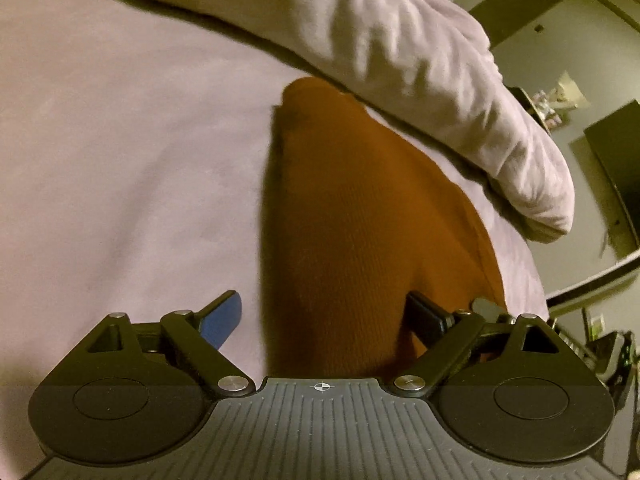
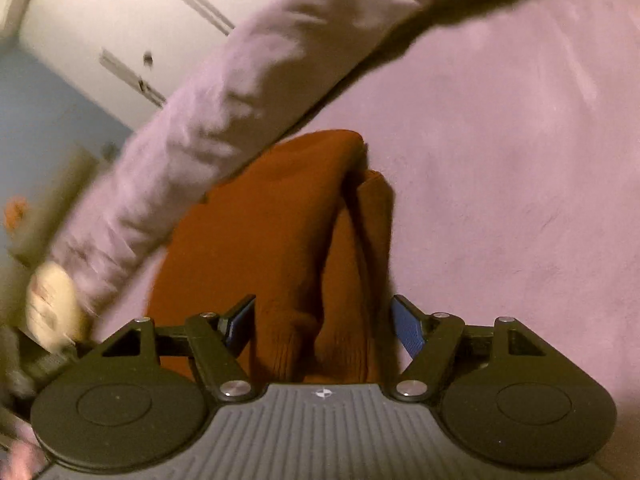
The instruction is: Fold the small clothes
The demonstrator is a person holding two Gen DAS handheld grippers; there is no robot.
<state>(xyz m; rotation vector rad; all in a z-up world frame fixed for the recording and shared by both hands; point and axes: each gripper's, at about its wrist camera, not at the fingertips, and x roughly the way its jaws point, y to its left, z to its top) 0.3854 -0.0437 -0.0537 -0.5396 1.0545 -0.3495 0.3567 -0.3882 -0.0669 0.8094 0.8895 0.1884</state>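
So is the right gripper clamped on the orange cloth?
No, the right gripper stands open, fingers apart beside the orange cloth.

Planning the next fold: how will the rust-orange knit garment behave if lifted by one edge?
The rust-orange knit garment will probably droop, since it already lies in soft folds. Its ribbed knit likely grips pads well. It won't roll.

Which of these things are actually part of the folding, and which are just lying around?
Part of the job:
- orange knit garment
- left gripper, jaws open
- right gripper, jaws open
- lilac bed cover it lies on

Just lying about:
- rumpled lilac pillow
- white closet doors
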